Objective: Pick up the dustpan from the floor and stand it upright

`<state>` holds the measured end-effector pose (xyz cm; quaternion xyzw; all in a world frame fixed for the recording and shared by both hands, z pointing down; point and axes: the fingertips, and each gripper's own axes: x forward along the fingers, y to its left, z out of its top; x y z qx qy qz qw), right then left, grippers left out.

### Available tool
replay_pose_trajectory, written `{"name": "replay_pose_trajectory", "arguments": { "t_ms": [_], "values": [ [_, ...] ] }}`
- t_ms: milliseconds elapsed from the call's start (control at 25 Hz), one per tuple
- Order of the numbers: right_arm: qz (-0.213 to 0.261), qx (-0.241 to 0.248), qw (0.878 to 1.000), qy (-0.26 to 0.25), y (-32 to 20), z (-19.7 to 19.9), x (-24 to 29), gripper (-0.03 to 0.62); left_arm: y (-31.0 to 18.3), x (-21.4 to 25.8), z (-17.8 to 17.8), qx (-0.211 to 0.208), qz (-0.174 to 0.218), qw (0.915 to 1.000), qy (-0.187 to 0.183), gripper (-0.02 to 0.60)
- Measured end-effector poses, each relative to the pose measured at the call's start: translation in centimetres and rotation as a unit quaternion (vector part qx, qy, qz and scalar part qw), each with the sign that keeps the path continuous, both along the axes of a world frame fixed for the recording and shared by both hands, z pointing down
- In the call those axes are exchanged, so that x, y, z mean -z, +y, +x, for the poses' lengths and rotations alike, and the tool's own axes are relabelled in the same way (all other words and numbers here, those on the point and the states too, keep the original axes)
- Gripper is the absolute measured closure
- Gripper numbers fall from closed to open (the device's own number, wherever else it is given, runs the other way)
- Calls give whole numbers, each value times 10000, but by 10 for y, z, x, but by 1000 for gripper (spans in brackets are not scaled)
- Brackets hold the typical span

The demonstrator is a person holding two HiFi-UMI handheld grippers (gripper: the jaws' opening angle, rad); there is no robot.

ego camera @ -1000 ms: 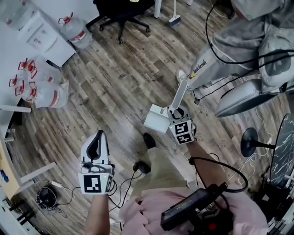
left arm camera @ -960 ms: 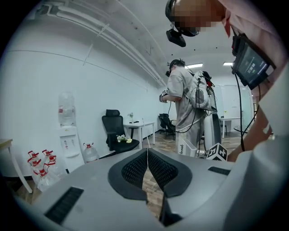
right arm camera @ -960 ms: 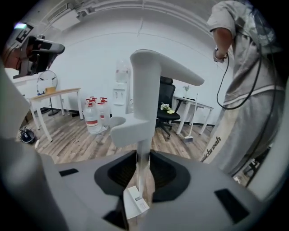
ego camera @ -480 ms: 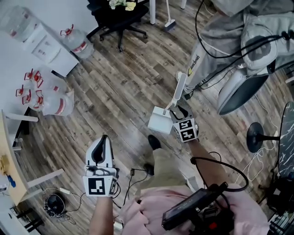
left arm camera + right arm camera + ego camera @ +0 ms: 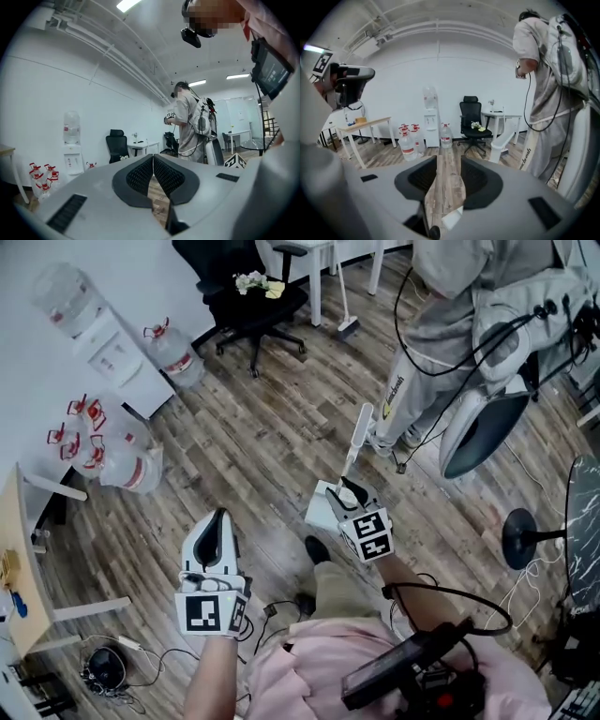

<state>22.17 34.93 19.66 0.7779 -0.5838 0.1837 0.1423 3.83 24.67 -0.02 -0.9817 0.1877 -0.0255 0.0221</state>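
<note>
The white dustpan (image 5: 323, 505) sits on the wood-plank floor (image 5: 253, 446) just ahead of the person's shoe, its long handle (image 5: 359, 432) reaching away from the pan. The right gripper (image 5: 345, 488) hangs directly over the pan. In the right gripper view its fingers (image 5: 474, 176) stand apart, gripping nothing, with a white corner of the dustpan (image 5: 452, 216) low between them. The left gripper (image 5: 220, 514) is held well apart from the dustpan, its fingers (image 5: 140, 174) closed tip to tip and empty.
</note>
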Motion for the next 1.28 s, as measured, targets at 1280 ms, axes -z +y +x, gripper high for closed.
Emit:
{"name": "replay_pose_trajectory", "arguments": {
  "t_ms": [1280],
  "values": [
    [2482, 1088, 9523, 1403, -42, -172, 295, 594, 36, 165, -82, 845, 1072, 9828, 1241, 567]
  ]
}}
